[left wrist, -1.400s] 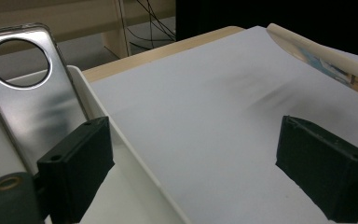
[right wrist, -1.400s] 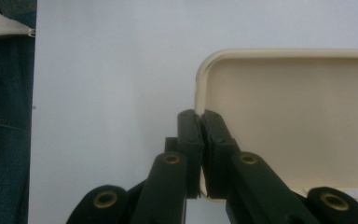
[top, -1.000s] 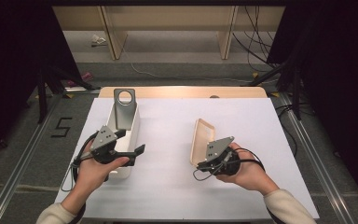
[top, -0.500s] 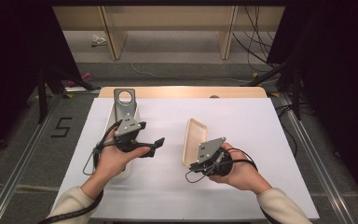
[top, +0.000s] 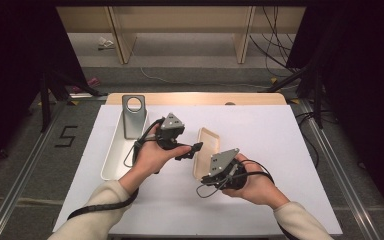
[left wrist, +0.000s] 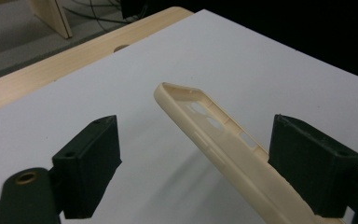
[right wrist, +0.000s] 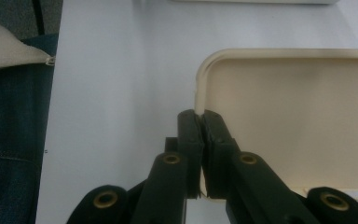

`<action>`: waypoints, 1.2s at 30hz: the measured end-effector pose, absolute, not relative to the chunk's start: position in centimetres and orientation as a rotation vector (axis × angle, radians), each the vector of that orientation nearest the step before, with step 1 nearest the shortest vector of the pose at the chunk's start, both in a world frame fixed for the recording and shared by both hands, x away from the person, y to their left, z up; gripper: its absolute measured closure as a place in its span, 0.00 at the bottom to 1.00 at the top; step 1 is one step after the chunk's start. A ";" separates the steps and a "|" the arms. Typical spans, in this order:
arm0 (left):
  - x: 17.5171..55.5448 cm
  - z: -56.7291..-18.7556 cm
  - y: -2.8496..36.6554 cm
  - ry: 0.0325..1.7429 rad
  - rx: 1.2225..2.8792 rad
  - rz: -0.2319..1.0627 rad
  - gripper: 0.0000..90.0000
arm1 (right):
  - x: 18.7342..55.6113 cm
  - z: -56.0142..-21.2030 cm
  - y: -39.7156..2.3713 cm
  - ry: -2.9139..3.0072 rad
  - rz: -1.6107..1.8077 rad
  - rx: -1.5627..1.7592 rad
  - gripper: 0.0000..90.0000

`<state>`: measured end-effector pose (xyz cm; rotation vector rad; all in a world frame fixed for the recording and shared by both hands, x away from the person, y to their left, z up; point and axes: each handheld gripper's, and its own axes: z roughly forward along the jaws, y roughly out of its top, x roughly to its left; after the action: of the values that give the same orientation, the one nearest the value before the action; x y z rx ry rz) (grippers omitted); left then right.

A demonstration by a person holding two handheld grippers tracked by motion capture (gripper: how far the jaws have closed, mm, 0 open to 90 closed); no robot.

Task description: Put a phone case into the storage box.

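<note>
Pinching the near rim of the cream phone case (top: 206, 152), the right gripper (top: 211, 176) holds it tilted on edge above the white table sheet (top: 280, 150). The left gripper (top: 192, 148) sits just beside the case; its jaws have just been closing slightly yet stand wide, the case between them with no pad pressing. A white tray (top: 111, 157) holding a grey stand (top: 133, 116) lies at the left.
</note>
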<state>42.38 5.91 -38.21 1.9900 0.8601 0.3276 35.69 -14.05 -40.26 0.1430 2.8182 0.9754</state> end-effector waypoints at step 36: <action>44.4 -37.8 3.1 1.059 1.914 0.142 0.85 | 35.3 -40.7 -13.4 2.838 0.919 0.095 0.98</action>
<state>44.40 3.10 -37.81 1.9137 1.0593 0.1423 35.30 -13.42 -40.66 0.0948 2.8376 0.9192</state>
